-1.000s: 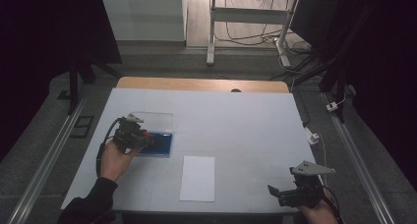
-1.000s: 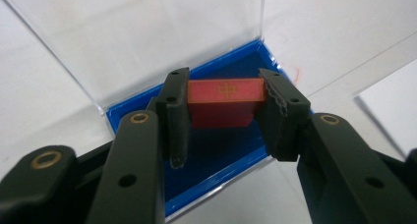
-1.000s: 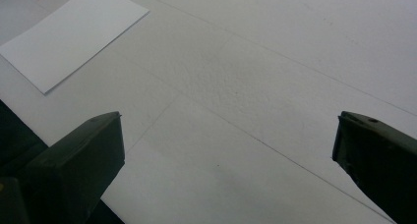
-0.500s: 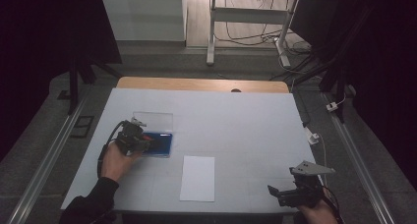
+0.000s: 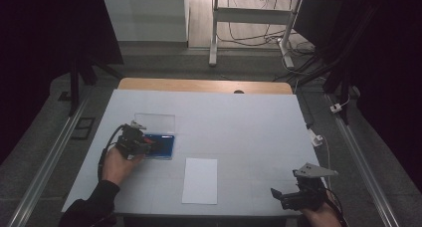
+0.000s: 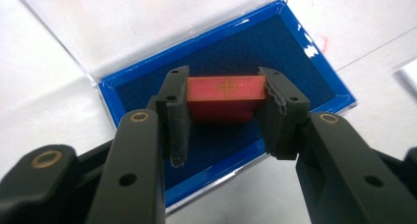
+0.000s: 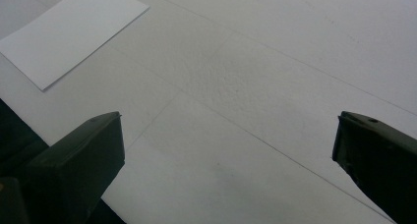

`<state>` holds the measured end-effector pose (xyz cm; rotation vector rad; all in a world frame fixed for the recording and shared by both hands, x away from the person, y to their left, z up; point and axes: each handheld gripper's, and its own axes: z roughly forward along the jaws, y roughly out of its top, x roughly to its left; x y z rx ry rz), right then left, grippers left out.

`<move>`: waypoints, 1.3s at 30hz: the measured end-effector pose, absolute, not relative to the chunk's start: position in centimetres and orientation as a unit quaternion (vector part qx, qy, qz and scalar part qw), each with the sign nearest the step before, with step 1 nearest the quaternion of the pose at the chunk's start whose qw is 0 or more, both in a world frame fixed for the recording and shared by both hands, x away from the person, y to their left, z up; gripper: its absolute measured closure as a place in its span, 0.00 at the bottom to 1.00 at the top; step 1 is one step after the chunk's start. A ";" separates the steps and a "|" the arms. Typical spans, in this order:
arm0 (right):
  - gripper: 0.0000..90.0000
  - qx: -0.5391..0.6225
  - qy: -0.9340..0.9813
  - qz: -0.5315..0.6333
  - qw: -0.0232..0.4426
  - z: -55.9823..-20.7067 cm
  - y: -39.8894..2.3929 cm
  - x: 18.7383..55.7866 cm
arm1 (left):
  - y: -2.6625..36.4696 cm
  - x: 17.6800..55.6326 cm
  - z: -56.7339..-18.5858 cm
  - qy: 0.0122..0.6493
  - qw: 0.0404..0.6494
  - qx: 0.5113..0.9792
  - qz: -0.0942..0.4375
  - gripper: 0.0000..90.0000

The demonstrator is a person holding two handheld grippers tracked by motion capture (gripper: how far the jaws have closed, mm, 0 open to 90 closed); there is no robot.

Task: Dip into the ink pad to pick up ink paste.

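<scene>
A small red block with a gold mark on its top sits clamped between the pads of my left gripper, just above the dark blue lining of an open blue case. The case's clear lid lies folded back on the table. In the high view the left gripper hovers over the case at the left of the table. My right gripper stands wide open with nothing between its jaws, held low over the table near the front right corner.
A white sheet of paper lies flat near the table's front edge, between the two hands; it also shows at the upper left of the right gripper view. The white table ends in a wooden strip at the back.
The left hand has shifted slightly over the blue case. The right hand has not moved.
</scene>
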<state>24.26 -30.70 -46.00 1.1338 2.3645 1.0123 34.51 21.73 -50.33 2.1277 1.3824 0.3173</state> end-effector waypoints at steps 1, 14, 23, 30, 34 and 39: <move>0.00 0.398 0.830 0.355 0.164 -46.0 -30.7 24.3 | 21.8 34.5 -50.4 0.520 0.291 0.795 0.117 0.66; 0.00 0.397 0.832 0.353 0.164 -46.0 -30.7 24.3 | 20.9 34.3 -50.3 0.518 0.269 0.800 0.139 0.66; 0.00 0.397 0.832 0.352 0.163 -46.0 -30.6 24.3 | 20.8 34.4 -50.2 0.521 0.263 0.801 0.137 0.66; 0.00 0.398 0.830 0.354 0.163 -46.0 -30.7 24.3 | 19.8 34.6 -49.6 0.505 0.229 0.818 0.154 0.65; 0.00 0.398 0.829 0.357 0.162 -46.0 -30.8 24.3 | 19.9 34.6 -49.6 0.504 0.233 0.817 0.155 0.65; 0.00 0.398 0.829 0.359 0.162 -46.0 -30.8 24.3 | 20.5 34.4 -49.2 0.510 0.258 0.807 0.148 0.65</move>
